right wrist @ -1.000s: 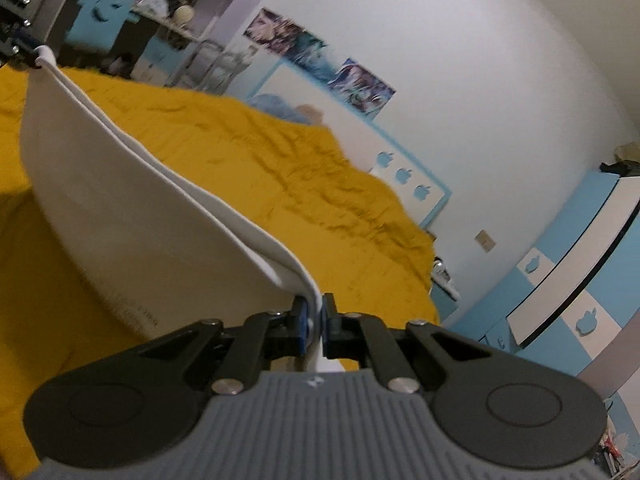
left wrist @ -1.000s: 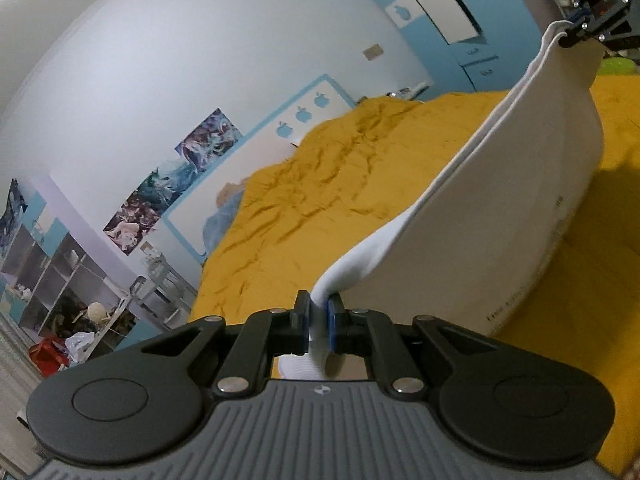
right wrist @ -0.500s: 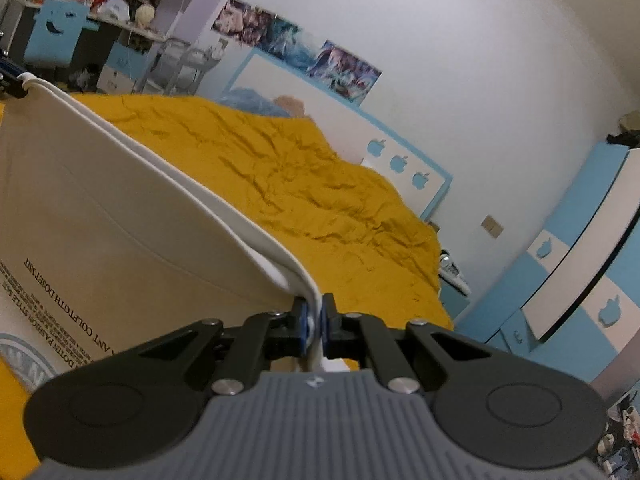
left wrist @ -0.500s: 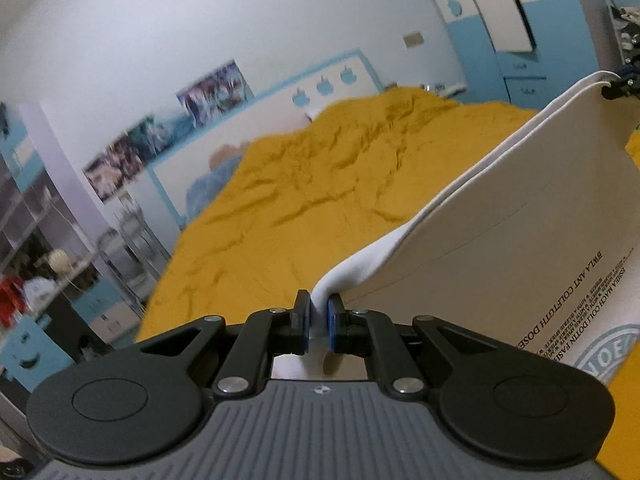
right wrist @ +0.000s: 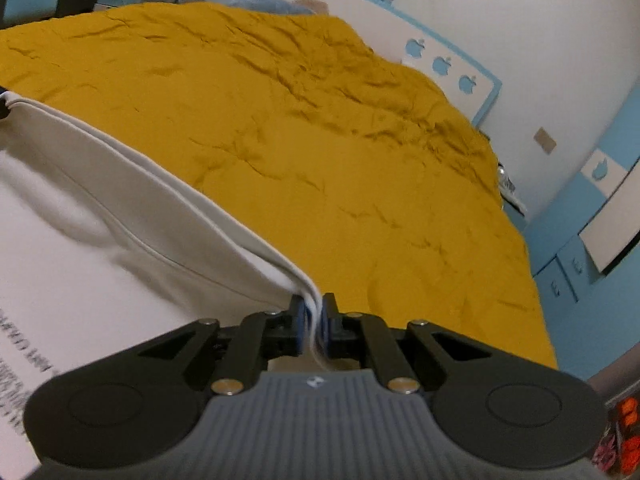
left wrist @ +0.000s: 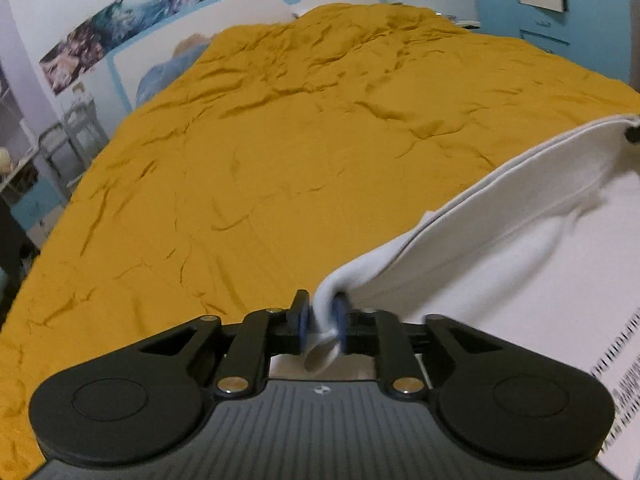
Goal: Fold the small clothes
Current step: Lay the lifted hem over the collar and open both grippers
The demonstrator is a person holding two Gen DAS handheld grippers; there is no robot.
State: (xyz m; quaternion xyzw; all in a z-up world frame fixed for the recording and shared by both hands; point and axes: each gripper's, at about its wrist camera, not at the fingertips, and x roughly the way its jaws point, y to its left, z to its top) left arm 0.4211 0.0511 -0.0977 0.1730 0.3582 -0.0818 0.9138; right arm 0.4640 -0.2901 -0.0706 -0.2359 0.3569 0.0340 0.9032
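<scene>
A white garment with black printed lettering (left wrist: 520, 248) hangs stretched between my two grippers above a bed with a mustard-yellow cover (left wrist: 300, 140). My left gripper (left wrist: 322, 318) is shut on one corner of its hem. My right gripper (right wrist: 314, 320) is shut on the other corner, and the cloth (right wrist: 100, 216) runs off to the left of that view. The tip of the right gripper shows at the far right edge of the left wrist view (left wrist: 632, 134). The garment's lower part is out of view.
The yellow cover (right wrist: 320, 140) fills the space ahead in both views. A white and blue headboard (left wrist: 248, 8) and posters stand at the far end. Blue drawers (right wrist: 568, 268) are to the right of the bed, shelves and a chair (left wrist: 76, 140) to the left.
Both grippers have tilted downward and moved lower towards the bed, still holding the garment. The garment now hangs closer to the cover and less of the wall shows.
</scene>
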